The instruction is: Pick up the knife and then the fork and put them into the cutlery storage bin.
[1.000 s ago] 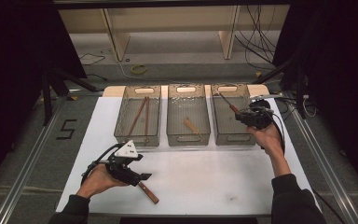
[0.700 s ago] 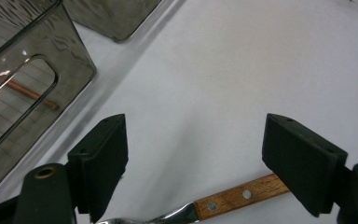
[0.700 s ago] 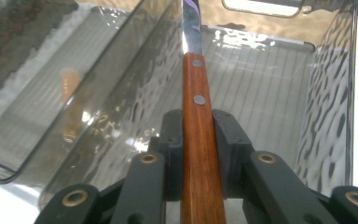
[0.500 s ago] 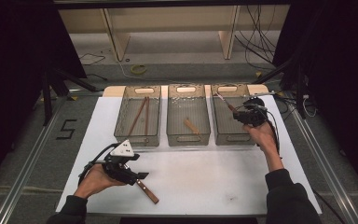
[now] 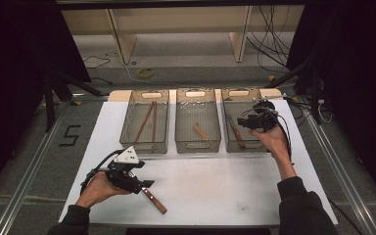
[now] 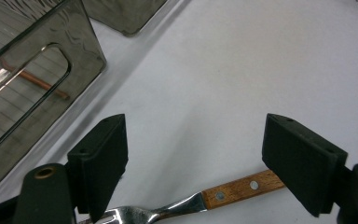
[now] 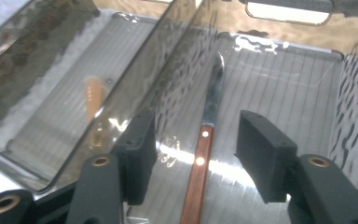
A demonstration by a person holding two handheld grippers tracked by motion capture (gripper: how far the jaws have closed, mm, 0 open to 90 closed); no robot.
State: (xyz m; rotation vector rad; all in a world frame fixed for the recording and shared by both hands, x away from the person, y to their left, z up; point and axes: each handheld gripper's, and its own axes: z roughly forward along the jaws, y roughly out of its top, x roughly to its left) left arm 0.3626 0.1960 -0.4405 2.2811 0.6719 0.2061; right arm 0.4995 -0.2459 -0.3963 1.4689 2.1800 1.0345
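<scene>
Fork (image 6: 200, 203): we see it flat on the white tabletop (image 5: 215, 183), near the front edge, wooden handle toward the right of the left gripper view, steel neck and tines at the bottom edge.
Left claw (image 6: 205, 163): spread wide, nothing held; its jaws stand either side of the fork, low over it.
Change at the left: over the last second this claw has barely shifted, staying down at the fork; we judge a grasp is being lined up, not yet made.
Knife (image 7: 205, 149): lying lengthways on the floor of the right bin (image 5: 259, 142), blade away from the camera, wooden handle nearest.
Right claw (image 7: 193, 156): parted and empty, poised above the knife handle inside that bin.
Change at the right: the hand has eased slightly toward the bin's near end; since the knife rests alone, we take it as already dropped off.
Middle bin (image 5: 198, 142): a short pale wooden piece (image 5: 200, 131) lies in it.
Left bin (image 5: 144, 142): two long thin sticks (image 5: 147, 121).
Meaning: sorting cutlery by bin looks likely; the fork seems next.
</scene>
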